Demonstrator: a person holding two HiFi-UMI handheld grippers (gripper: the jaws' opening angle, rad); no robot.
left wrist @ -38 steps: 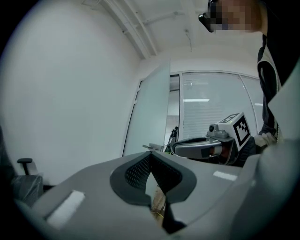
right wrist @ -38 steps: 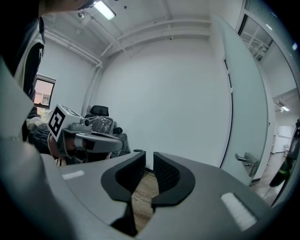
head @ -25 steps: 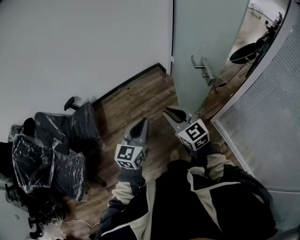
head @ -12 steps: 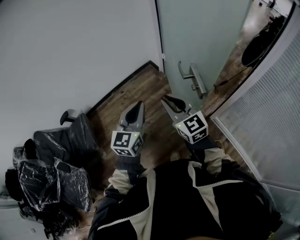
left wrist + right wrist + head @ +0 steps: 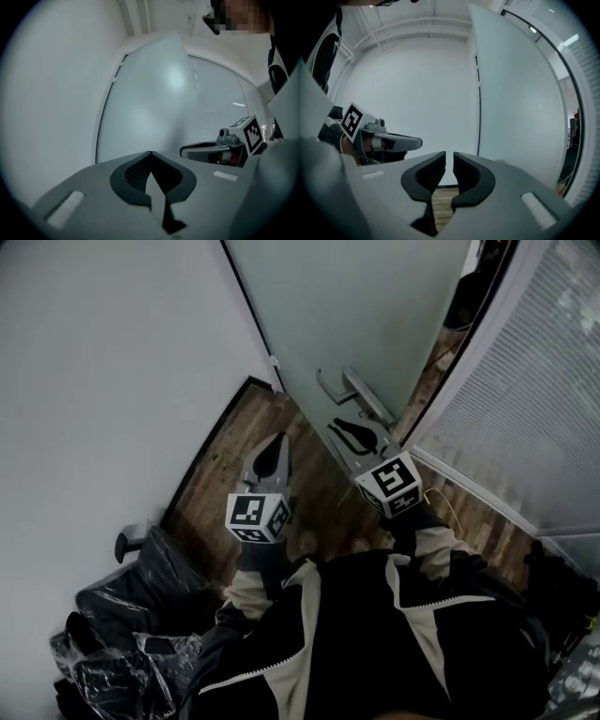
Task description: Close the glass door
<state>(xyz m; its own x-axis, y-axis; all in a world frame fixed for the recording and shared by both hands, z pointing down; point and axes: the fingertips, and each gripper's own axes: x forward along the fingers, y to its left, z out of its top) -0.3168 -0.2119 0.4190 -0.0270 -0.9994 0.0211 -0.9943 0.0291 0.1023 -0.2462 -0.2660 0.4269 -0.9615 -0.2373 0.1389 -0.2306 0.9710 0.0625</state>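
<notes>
Head view dim and grey; gripper views brighter, edges bent and dark.

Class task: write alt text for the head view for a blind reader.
Seen from above, a person holds the left gripper and right gripper toward an open glass door, the right one close to its handle. Plastic-wrapped chairs sit lower left.

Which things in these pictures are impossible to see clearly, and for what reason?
- Head view: whether the right gripper touches the glass door near its handle; it overlaps the door from above.
- Head view: the plastic-wrapped chairs, dark and cut by the lower left edge.
- Gripper views: whatever lies behind the door; frosted glass hides it.
</notes>
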